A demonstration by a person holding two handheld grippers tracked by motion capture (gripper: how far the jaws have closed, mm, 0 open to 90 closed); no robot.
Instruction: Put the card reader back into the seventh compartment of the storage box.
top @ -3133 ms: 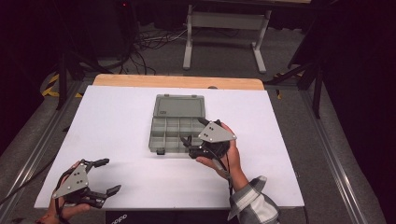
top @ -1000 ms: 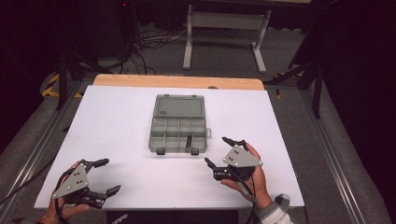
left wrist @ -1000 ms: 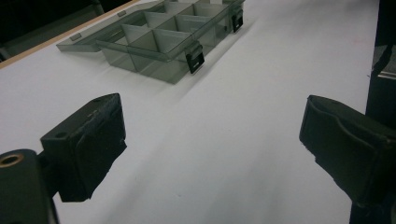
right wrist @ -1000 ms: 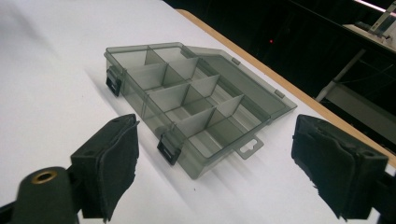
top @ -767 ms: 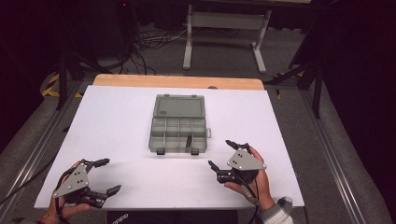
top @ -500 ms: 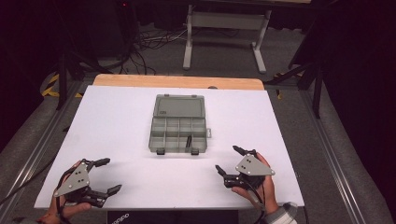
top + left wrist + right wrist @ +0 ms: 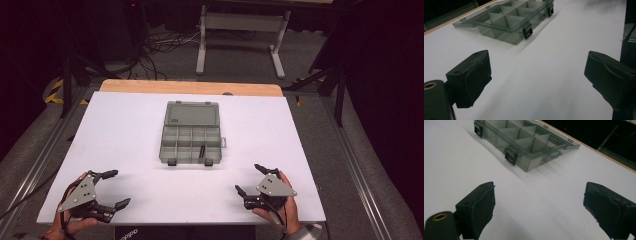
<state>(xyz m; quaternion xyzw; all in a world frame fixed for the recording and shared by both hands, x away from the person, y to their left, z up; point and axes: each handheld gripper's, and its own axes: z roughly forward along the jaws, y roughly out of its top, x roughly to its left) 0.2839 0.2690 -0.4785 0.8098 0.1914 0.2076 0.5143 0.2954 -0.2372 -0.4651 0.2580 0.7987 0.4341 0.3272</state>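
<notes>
A grey see-through compartment box (image 7: 191, 132) lies with its lid folded back at the middle of the white table (image 7: 125, 130). A small dark piece (image 7: 202, 151) lies in a front compartment. My left gripper (image 7: 121, 187) rests at the near left corner, open, jaws empty. My right gripper (image 7: 247, 177) sits at the near right, well short of the box; its jaws have just been opening and nothing is between them. The left gripper view has the box (image 7: 511, 20) beyond the open left gripper (image 7: 536, 75). The right gripper view has the box (image 7: 524, 142) ahead of the open right gripper (image 7: 537, 202).
A wooden strip (image 7: 190, 87) runs along the table's far edge. Behind it stand a metal frame (image 7: 240, 30) and cables on the floor. Metal rails (image 7: 360, 170) flank the table on both sides.
My right hand has drawn back from the box's front right corner to the table's near right edge, and its jaws stand wider. The left gripper has stayed put.
</notes>
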